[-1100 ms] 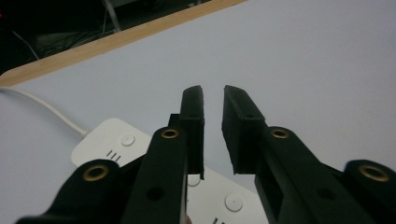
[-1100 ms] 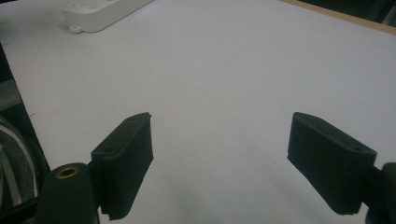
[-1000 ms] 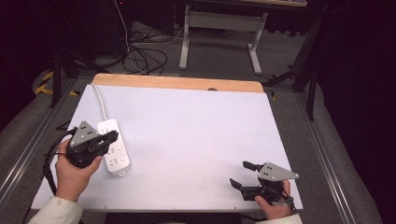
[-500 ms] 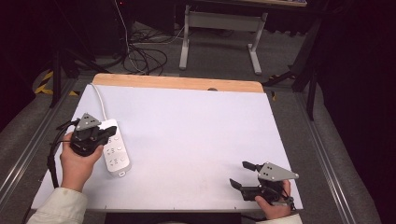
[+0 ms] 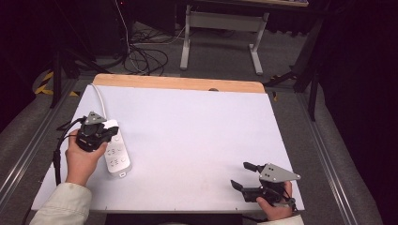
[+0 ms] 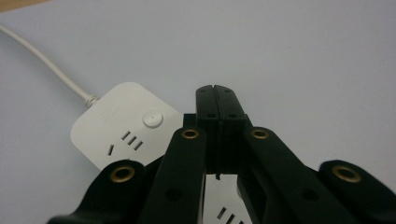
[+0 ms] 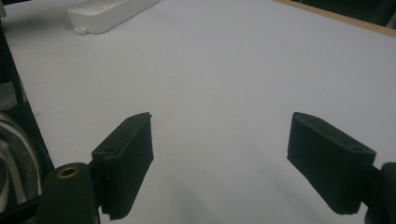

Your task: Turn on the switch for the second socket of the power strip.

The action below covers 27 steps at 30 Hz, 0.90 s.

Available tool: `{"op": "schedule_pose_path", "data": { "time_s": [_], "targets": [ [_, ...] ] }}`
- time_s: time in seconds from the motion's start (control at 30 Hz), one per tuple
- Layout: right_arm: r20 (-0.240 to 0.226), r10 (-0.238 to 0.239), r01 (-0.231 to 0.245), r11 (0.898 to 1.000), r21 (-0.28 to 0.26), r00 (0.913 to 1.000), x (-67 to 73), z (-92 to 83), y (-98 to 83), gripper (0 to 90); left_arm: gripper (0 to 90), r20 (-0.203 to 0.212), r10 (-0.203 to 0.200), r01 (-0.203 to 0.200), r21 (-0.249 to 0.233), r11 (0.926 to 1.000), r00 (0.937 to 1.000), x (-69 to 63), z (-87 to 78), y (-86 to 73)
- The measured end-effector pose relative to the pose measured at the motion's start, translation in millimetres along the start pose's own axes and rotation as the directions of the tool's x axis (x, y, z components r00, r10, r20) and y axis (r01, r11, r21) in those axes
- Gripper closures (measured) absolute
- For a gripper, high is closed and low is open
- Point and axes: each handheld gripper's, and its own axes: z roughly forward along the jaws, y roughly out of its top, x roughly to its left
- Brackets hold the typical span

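A white power strip (image 5: 118, 157) lies at the left of the white table (image 5: 197, 126), its white cord (image 5: 100, 96) running to the far edge. My left gripper (image 5: 112, 133) hovers just over the strip's cord end, shut with nothing between its jaws. In the left gripper view the joined tips (image 6: 216, 93) sit to the right of the strip's round button (image 6: 152, 118) on the strip (image 6: 116, 126). My right gripper (image 5: 240, 174) rests near the front right corner, open and holding nothing. In its own view the right gripper (image 7: 222, 126) faces bare tabletop, with the power strip (image 7: 109, 11) far off.
The table's far edge is a wooden strip (image 5: 178, 83). Beyond it on the floor stand a desk frame (image 5: 220, 28) and a tangle of dark cables (image 5: 145, 56). Metal rails (image 5: 328, 159) run along both sides of the table.
The left hand has moved along the power strip toward its cord end and sunk a little. The right hand has kept still.
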Motion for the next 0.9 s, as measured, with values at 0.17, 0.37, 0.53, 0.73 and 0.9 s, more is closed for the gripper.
{"op": "schedule_pose_path", "data": {
  "time_s": [0.17,0.37,0.53,0.73,0.9],
  "targets": [
    [0.002,-0.001,0.001,1.000,0.001,1.0000,0.1,-0.2,-0.1,22.8,89.7,-0.018,0.023,-0.022,0.039,0.9990,0.9996,-0.4,5.0,-0.2],
    [0.001,-0.002,0.002,1.000,0.001,1.0000,0.2,-0.3,-0.1,22.8,89.7,-0.038,0.017,-0.014,0.070,0.9974,0.9991,2.2,9.5,-0.7],
    [0.005,-0.002,0.002,1.000,0.000,1.0000,0.2,-0.3,-0.1,22.7,89.7,-0.031,0.008,-0.005,0.099,0.9951,0.9995,5.2,14.3,-0.5],
    [0.007,-0.003,0.003,1.000,0.000,1.0000,-0.1,-0.3,-0.3,22.3,89.7,-0.031,-0.001,0.005,0.136,0.9907,0.9995,5.2,18.7,-0.9],
    [0.010,-0.001,0.001,1.000,-0.001,0.9999,-0.2,-0.9,-0.3,22.0,89.7,-0.031,-0.004,0.009,0.164,0.9864,0.9995,4.7,21.3,-1.2]
  ]
}}
